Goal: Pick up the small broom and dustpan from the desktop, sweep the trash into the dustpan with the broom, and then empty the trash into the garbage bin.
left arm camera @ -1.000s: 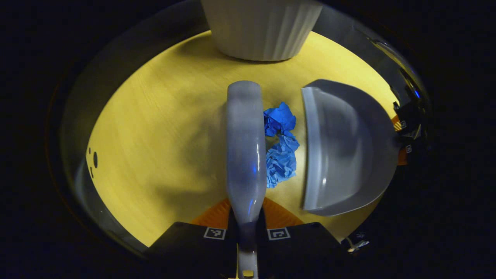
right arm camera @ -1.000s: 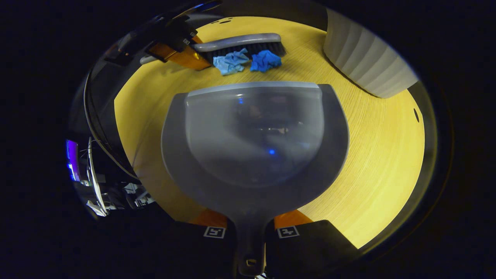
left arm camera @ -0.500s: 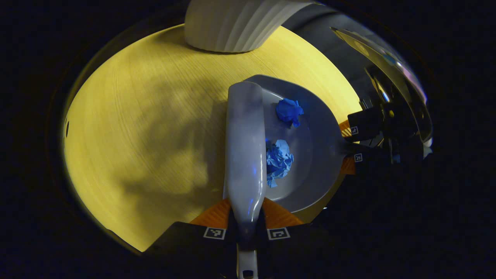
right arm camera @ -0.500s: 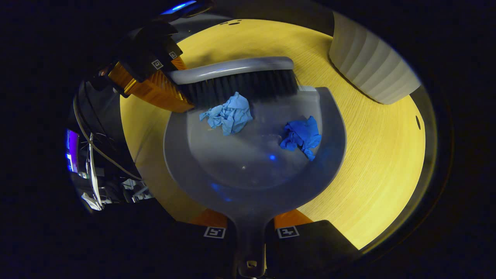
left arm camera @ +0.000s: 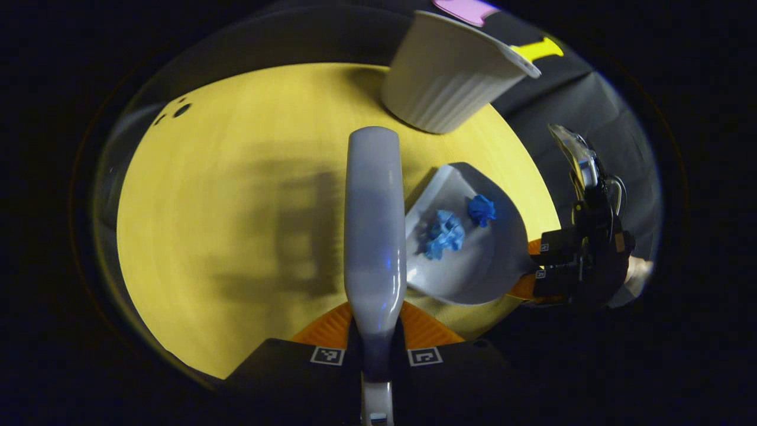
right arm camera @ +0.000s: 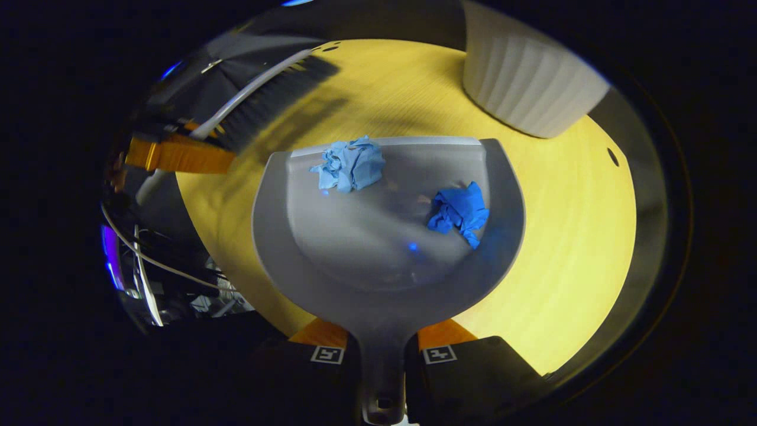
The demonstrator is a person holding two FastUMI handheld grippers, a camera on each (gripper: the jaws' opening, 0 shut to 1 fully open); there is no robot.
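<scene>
My left gripper (left arm camera: 376, 349) is shut on the handle of the small grey broom (left arm camera: 372, 225), which runs straight up the left gripper view above the yellow table. To its right the grey dustpan (left arm camera: 473, 266) holds two crumpled blue paper balls (left arm camera: 446, 232). In the right gripper view my right gripper (right arm camera: 383, 349) is shut on the dustpan's handle; the dustpan (right arm camera: 378, 260) carries a pale blue ball (right arm camera: 350, 165) near its lip and a darker blue ball (right arm camera: 460, 210) at the right. The broom (right arm camera: 266, 97) is lifted away at the upper left, held by the left gripper (right arm camera: 177, 155).
A white ribbed garbage bin (left arm camera: 449, 77) stands at the far side of the round yellow table (left arm camera: 225, 195); it appears upper right in the right gripper view as the bin (right arm camera: 526, 83). Small holes (left arm camera: 177, 109) mark the tabletop. Cables and equipment (right arm camera: 154, 266) lie beyond the table's left edge.
The broom swept both paper balls from the table into the dustpan, then lifted up and away to the left. The dustpan now holds both balls.
</scene>
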